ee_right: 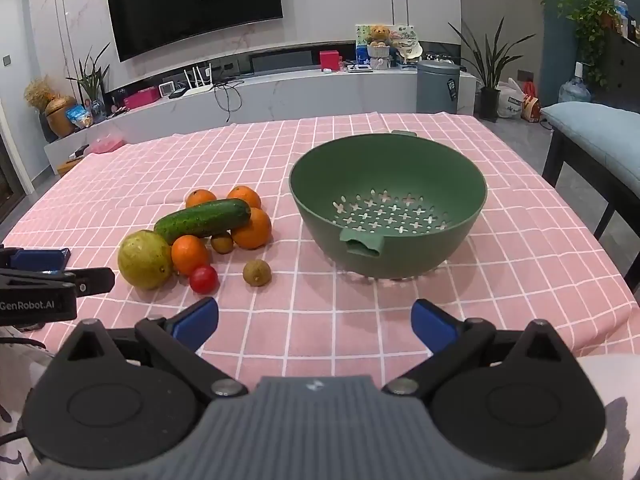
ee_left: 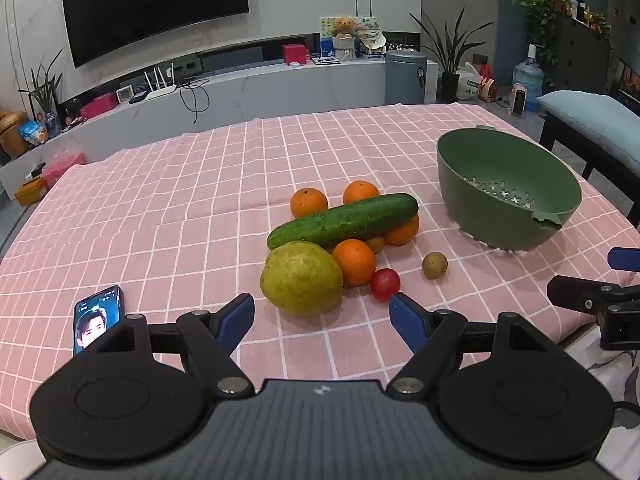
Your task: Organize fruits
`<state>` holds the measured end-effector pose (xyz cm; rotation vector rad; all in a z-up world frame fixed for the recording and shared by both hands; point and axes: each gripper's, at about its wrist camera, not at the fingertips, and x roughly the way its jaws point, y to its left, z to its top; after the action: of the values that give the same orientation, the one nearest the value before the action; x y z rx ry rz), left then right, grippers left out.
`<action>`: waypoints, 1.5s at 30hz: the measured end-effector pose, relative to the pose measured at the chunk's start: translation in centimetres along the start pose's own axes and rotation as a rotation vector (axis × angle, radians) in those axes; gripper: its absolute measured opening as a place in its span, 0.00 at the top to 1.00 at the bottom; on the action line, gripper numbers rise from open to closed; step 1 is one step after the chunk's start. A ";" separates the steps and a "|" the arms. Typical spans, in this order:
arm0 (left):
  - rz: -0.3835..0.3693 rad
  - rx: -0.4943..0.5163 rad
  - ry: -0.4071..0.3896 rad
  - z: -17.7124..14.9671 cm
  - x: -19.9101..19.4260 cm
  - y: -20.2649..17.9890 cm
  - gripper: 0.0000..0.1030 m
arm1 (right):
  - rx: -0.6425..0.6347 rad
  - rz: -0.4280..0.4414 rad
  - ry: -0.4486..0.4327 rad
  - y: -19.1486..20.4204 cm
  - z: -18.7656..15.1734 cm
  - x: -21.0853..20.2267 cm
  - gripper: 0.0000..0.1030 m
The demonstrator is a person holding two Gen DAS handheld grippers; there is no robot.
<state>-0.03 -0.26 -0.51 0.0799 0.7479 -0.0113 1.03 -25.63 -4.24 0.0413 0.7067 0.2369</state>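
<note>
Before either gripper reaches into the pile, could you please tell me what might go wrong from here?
1. The cucumber rests across the oranges; pulling an orange could roll it off.
2. The tomato and the small brown fruit lie loose and might roll if nudged.
3. The phone lies near the left gripper, so a sweep could knock it.

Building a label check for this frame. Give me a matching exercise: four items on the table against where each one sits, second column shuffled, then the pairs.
Column 1:
1. long green cucumber
2. small red tomato
3. green perforated plastic colander
4. black smartphone, screen lit

Column 2:
A. far left of the pile, beside the left gripper
B. resting on top of the oranges
C. right of the fruit, nothing in it
D. front of the pile

Pairs: 1-B, 2-D, 3-C, 4-A
</note>
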 end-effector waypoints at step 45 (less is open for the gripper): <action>-0.021 -0.019 -0.059 -0.1 -1.1 0.3 0.12 | -0.072 -0.035 -0.031 1.4 -0.4 -0.4 0.04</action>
<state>-0.90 0.02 0.24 0.0535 0.6900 -0.0262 0.21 -24.39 -4.08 -0.0365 0.6670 0.2274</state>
